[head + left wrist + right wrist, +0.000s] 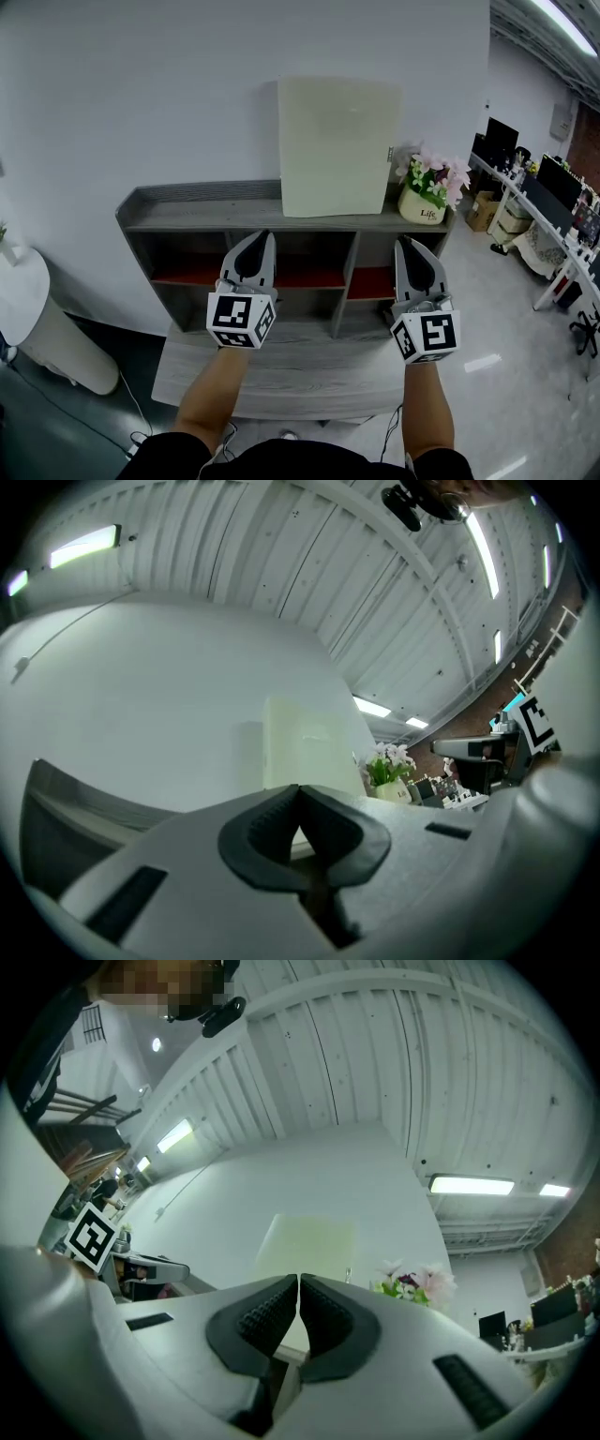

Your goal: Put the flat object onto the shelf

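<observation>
1. One flat object (337,148) stands on edge atop the one shelf (187,214), against the wall, at 12 o'clock.
2. One flower pot (424,202) sits at its 3 o'clock.
3. Two tongs: left gripper (259,236) at its 7 o'clock, right gripper (404,242) at 5 o'clock, both pressed together, pinching nothing.

Panel (339,147) stands upright on top of the shelf (187,214), back against the wall. Flower pot (427,195) sits just right of it. Left gripper (257,238) and right gripper (404,244) are on the near side, level with the shelf's cubbies, jaws together, nothing held. Grey bench (300,375) is below them. White round table (33,309) at left, desks with monitors (553,192) far right.
</observation>
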Demonstrator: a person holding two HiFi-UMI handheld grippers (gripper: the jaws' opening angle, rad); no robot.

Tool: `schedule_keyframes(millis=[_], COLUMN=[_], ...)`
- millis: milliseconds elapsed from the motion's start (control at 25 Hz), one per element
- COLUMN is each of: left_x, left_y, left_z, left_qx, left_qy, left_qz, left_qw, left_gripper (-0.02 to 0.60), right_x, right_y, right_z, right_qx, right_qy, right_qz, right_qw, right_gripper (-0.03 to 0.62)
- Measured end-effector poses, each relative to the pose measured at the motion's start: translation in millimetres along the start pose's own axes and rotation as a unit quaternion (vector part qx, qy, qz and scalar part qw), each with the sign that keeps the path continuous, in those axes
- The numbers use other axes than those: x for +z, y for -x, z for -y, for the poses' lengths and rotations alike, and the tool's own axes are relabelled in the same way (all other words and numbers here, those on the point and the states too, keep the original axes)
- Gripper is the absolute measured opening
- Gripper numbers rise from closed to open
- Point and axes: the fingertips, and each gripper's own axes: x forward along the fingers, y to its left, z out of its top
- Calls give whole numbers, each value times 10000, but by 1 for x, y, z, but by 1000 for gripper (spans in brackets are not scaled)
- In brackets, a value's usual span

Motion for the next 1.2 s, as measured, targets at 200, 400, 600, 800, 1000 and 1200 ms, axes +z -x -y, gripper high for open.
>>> schedule_keyframes(millis=[200, 400, 600, 800, 1000, 1200], left_x=[-34, -66, -102, -120, -130, -133], left_y=[21, 39, 57, 69, 75, 77], left_z=[12, 39, 57, 60, 57, 58], left_qx=[63, -36, -137, -148, -88, -101], left_qy=[210, -197, -41, 133, 243, 270], left_qz=[-242, -538, -826, -970, -1069, -1099], left_qw=[9995, 9984, 9965, 9951, 9939, 9935], left_gripper=[8, 8, 7, 6, 6, 6], right_x=[-48, -84, -99, -107, -117, -124], right_y=[18, 38, 51, 61, 65, 67], right_z=[-17, -37, -62, -69, -75, -75], right_qx=[26, -30, 98, 119, 151, 79], right_qy=[-297, -375, -241, -370, -343, -372], right_qz=[-442, -708, -813, -919, -1043, -1138], right_qw=[9986, 9968, 9963, 9950, 9938, 9928], right_gripper=[31, 31, 31, 28, 25, 23])
